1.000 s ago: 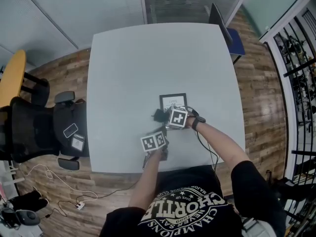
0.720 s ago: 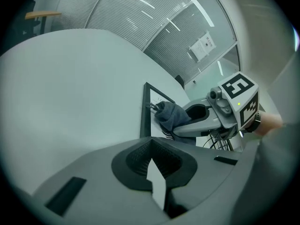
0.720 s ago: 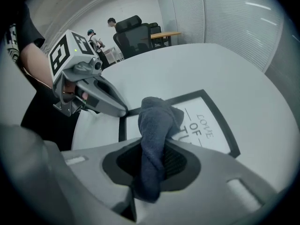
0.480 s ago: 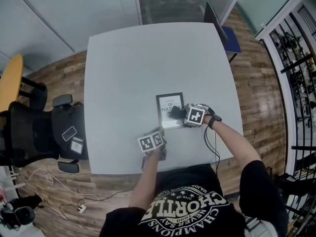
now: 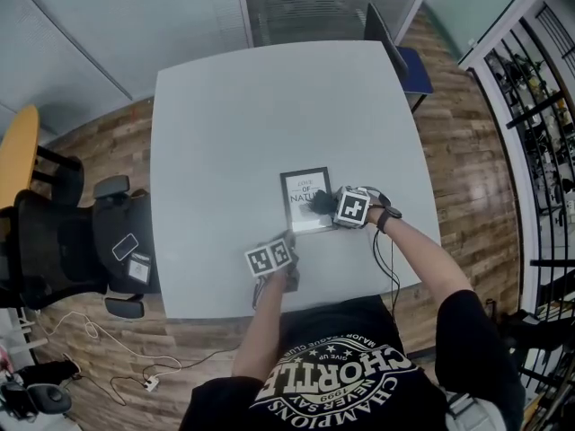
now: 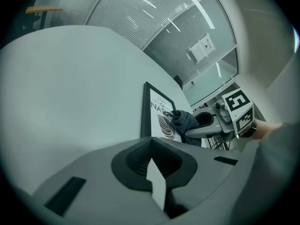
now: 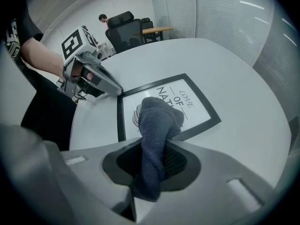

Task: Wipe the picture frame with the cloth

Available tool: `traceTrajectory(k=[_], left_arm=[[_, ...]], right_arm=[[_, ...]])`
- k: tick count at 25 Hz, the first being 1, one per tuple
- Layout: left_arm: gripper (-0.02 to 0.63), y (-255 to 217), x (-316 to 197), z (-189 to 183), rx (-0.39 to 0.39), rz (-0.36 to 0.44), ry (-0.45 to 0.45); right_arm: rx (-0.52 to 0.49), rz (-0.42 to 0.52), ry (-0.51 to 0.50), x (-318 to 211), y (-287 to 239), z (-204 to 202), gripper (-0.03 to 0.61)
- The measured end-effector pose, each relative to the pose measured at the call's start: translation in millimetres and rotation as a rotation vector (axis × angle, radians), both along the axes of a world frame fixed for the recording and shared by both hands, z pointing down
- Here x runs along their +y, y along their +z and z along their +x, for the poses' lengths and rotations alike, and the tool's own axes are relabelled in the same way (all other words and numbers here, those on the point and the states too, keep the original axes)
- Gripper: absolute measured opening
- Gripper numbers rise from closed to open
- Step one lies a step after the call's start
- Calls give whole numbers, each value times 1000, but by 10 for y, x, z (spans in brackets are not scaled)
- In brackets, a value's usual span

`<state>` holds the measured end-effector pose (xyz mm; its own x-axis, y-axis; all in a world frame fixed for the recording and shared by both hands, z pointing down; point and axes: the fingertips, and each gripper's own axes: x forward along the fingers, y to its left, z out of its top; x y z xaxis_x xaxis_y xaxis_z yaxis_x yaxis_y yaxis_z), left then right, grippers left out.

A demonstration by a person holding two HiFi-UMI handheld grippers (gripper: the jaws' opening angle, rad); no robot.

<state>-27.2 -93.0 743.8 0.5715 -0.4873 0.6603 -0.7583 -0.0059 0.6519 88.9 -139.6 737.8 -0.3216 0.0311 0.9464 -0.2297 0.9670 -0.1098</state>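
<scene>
Moved: right gripper (image 5: pixel 331 208) now at the right side of the frame (image 5: pixel 302 185); a second ago it hung over the near-left edge; hardly any shift in the last half second; left gripper (image 7: pixel 115 88) much where it was
Frame: lies flat on the table (image 5: pixel 234 124), towards the near edge and right of centre; black border, white print with lettering and a leaf
Cloth (image 7: pixel 157 121): dark blue, bunched; its free end rests on the glass over the leaf, near the frame's middle and near edge
Right gripper: jaws clamped on the cloth, which runs up between them and out the front; held low over the frame
Left gripper: jaws together, nothing between them; tip at the frame's near-left corner, touching or just beside it, cannot tell which; likely steadying the frame
Done: cloth taken up and brought onto the glass; wiping seems under way, with a pass across the lower half judged made
Left: far half with the lettering and the black border all round show no cloth on them now; whether they are already clean cannot be told; judged roughly midway
</scene>
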Motion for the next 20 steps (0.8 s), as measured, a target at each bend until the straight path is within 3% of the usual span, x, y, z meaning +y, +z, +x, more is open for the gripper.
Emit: traceTrajectory(k=[4, 11, 15, 20], left_arm=[[0, -85, 69, -118, 6, 8, 25], [0, -223, 202, -461, -4, 10, -36], [0, -233, 200, -548, -2, 9, -62], [0, -194, 168, -578, 10, 2, -65]], right_arm=[[-92, 0, 12, 1, -155, -436, 86], [-163, -5, -193, 273, -159, -1321, 86], [-123, -18, -234, 342, -61, -1300, 86], [-42, -28, -221, 288, -15, -852, 86]])
